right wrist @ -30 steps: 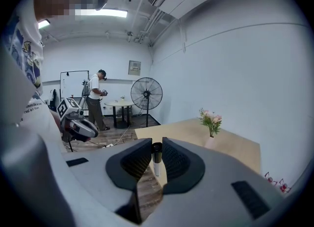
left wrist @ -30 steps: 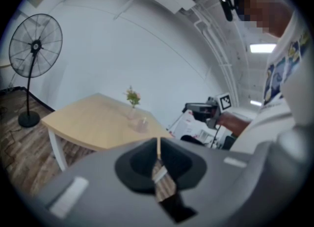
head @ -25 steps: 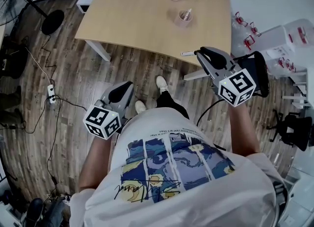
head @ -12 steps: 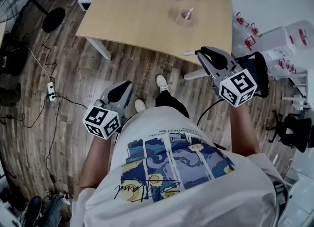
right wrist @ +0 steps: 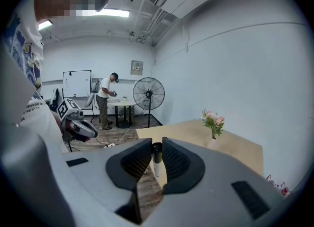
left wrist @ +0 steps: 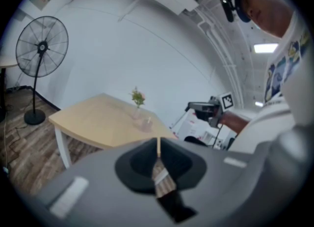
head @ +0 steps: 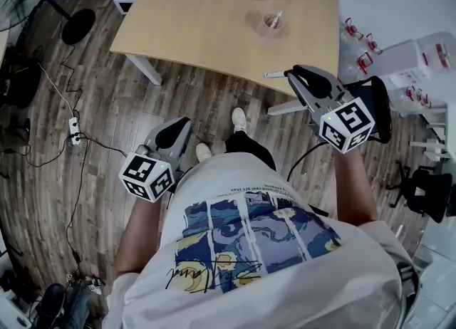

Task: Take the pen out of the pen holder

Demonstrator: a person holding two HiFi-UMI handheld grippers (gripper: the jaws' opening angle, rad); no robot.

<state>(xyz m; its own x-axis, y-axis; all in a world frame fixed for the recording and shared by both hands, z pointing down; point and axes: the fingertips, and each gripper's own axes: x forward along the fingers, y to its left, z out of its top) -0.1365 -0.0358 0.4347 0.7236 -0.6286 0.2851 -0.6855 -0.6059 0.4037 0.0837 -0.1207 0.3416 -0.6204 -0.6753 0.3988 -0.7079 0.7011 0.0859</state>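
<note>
Right gripper (head: 293, 75) grips pen (head: 273, 75); pen holder (head: 269, 24) on table (head: 199, 21)

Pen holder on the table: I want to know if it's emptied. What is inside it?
One pale, slim item leans inside the pen holder, its tip above the rim. The cup's wall hides its lower part and the bottom.

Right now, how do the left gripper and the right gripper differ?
The right gripper is shut on a pen; the left gripper has its jaws together on nothing. The right gripper is held by the near corner of the table; the left gripper hangs over the wooden floor, short of the table. Both are grey and carry a marker cube.
</note>
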